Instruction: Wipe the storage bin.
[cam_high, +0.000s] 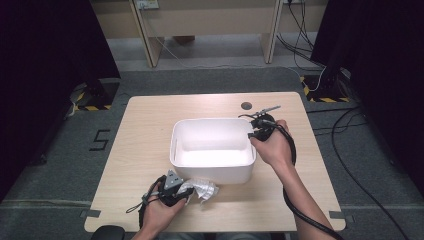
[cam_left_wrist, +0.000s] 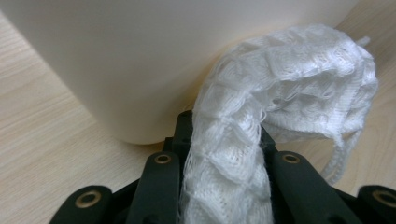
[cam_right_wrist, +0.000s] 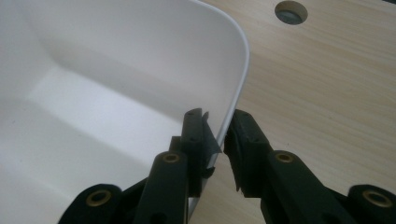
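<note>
Overhead, in the high view, the white rectangular plastic tub (cam_high: 212, 150) with rounded corners stands near the middle of the light wooden table (cam_high: 145, 125); its inside is bare and smooth. The crumpled white knitted cloth (cam_high: 201, 189) lies on the table just beside the tub's near wall, toward its left corner. The left gripper (cam_high: 186, 190) sits at the cloth's left end, in the person's left hand (cam_high: 159, 212). The right gripper (cam_high: 251, 136) meets the tub's right wall at its rim, in the person's right hand (cam_high: 272, 145).

In the left gripper view, the cloth (cam_left_wrist: 280, 93) shows an open, ribbed weave with frayed threads and a loose loop of yarn at its side. One end is bunched between the two black jaws, which are clamped on it; the rest arches up and rests against the tub's outer wall (cam_left_wrist: 140, 60).

In the right gripper view, the jaws straddle the tub's thin rim (cam_right_wrist: 236, 88), one inside the wall and one outside, pressed onto it. A round hole in the table (cam_right_wrist: 291, 11) lies beyond the tub's far corner.
</note>
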